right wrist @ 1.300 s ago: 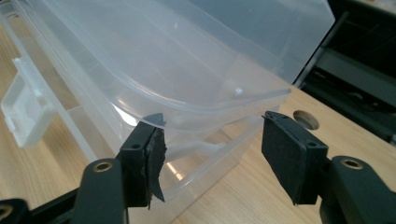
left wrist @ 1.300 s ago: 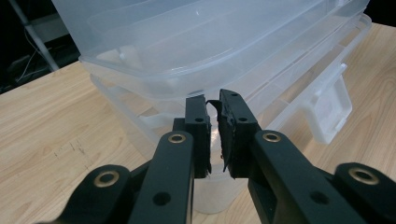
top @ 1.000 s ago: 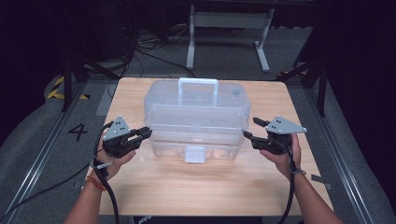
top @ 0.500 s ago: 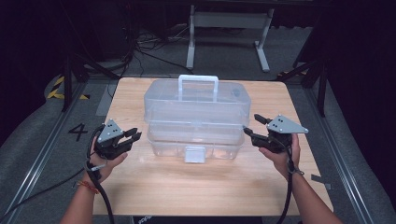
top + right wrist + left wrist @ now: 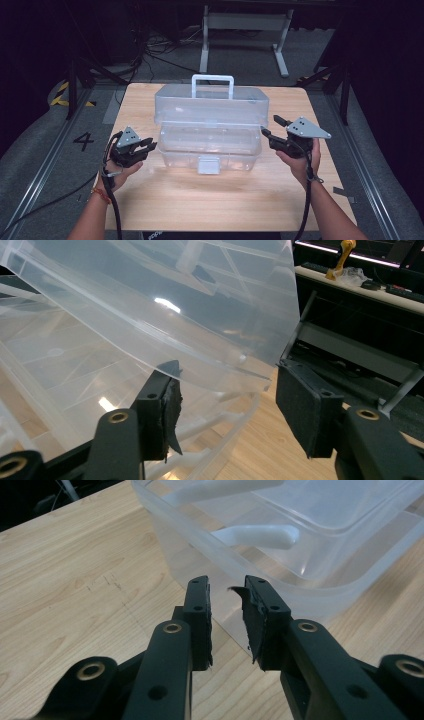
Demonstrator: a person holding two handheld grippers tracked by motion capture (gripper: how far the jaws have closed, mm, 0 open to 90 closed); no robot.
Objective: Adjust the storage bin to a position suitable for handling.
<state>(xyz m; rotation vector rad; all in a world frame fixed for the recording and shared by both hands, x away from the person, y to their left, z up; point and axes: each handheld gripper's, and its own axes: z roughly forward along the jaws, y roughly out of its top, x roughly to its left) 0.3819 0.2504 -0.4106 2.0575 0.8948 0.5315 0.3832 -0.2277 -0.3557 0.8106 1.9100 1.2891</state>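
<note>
While lidded, box (image 5: pixel 210 125) between both tools.

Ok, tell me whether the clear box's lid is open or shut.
Open: the lid of the clear box stands raised above the base, its front edge lifted between the right gripper jaws.

Overhead view; two close gripper views

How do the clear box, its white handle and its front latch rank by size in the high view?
1. clear box
2. white handle
3. front latch
</note>
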